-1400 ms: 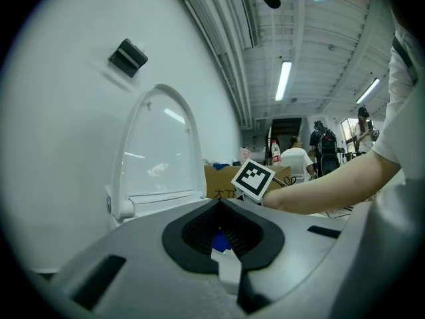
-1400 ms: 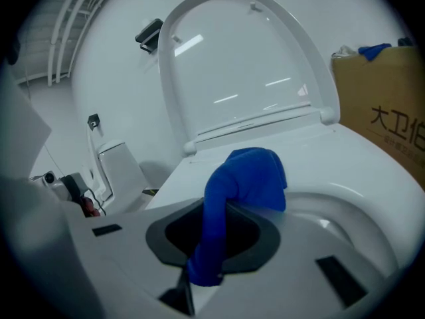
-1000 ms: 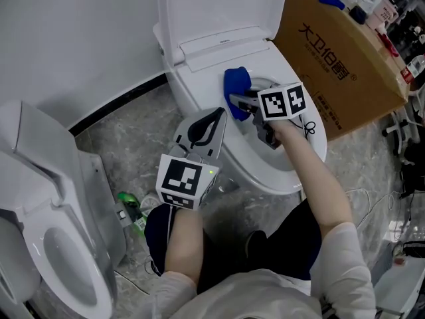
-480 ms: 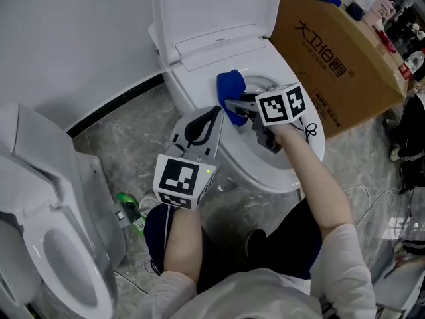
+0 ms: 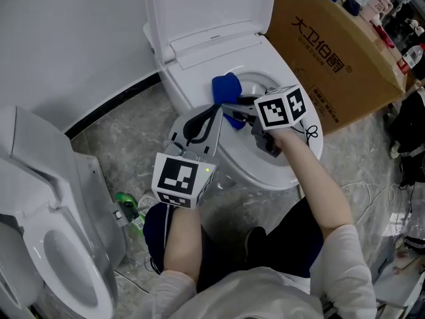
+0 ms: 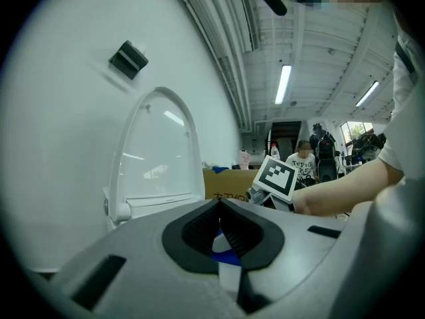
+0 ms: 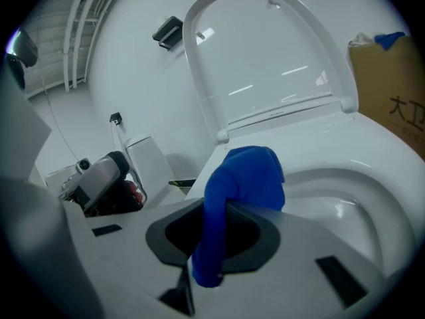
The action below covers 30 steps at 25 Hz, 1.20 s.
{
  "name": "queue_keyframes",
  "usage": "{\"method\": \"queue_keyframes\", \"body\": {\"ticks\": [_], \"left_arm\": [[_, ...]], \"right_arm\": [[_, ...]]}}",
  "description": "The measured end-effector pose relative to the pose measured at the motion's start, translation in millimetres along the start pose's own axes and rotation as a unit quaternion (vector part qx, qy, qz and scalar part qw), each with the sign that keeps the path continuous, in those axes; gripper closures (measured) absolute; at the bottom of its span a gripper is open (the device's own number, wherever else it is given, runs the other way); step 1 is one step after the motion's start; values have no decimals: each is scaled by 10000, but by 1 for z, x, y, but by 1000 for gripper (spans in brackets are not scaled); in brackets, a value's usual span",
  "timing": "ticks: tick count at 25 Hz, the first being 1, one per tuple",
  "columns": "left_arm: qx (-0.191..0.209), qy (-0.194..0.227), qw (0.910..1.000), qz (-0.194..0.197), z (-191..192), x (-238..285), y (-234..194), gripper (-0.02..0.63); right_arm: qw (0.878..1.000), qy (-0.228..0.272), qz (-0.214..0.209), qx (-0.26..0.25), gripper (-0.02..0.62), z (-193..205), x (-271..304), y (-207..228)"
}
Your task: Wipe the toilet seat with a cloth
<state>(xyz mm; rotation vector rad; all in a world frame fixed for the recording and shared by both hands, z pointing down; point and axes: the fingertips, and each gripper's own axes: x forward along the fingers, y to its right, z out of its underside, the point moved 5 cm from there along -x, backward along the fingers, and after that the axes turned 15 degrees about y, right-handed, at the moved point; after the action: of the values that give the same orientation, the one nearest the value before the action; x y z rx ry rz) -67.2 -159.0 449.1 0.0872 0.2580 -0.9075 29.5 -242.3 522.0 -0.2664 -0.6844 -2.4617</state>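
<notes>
A white toilet stands with its lid (image 5: 212, 5) raised and its seat (image 5: 295, 168) down around the bowl. A blue cloth (image 5: 224, 90) lies bunched on the seat's rear left part, and my right gripper (image 5: 228, 105) is shut on it from the right. In the right gripper view the cloth (image 7: 242, 175) hangs folded out of the jaws over the seat (image 7: 378, 155). My left gripper (image 5: 217, 110) is shut and holds nothing. It hovers by the seat's left edge, its tips just left of the cloth. In the left gripper view, blue shows behind the gripper (image 6: 220, 206).
A brown cardboard box (image 5: 332, 52) stands right of the toilet. A second white toilet (image 5: 53, 244) is at the left, with a green bottle (image 5: 129, 208) beside it on the marbled floor. Cables lie on the floor at the right. The person's legs are below the bowl.
The right gripper and cloth have slid slightly left along the rear of the seat. The left gripper has edged closer to the cloth. Both stay shut.
</notes>
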Motion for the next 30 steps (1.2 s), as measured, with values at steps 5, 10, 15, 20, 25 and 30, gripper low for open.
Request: {"method": "queue_keyframes", "body": {"ticks": [5,10,15,20,25,30], "left_arm": [[-132,136,9998,6,-2,2,2,598],[-70,31,9999,83,3,6,8,598],[-116,-15,9999,88,7,11,10,598],[-59,-39,9999,120,8,14,13,598],[-98,-26,9998,189,9,19,18,598],[-44,2,9997,230,8,25,23,598]], "right_arm": [[9999,-60,-96,-11,541,5,-8,-4],[9995,-212,-230,-20,541,9,-15,-9],[9990,-296,-335,-87,541,12,-22,-15],[9981,-426,-411,-143,541,17,-32,-22],[9976,-488,-471,-157,541,23,-42,-28],[9974,-498,-489,-175,541,28,-51,-33]]}}
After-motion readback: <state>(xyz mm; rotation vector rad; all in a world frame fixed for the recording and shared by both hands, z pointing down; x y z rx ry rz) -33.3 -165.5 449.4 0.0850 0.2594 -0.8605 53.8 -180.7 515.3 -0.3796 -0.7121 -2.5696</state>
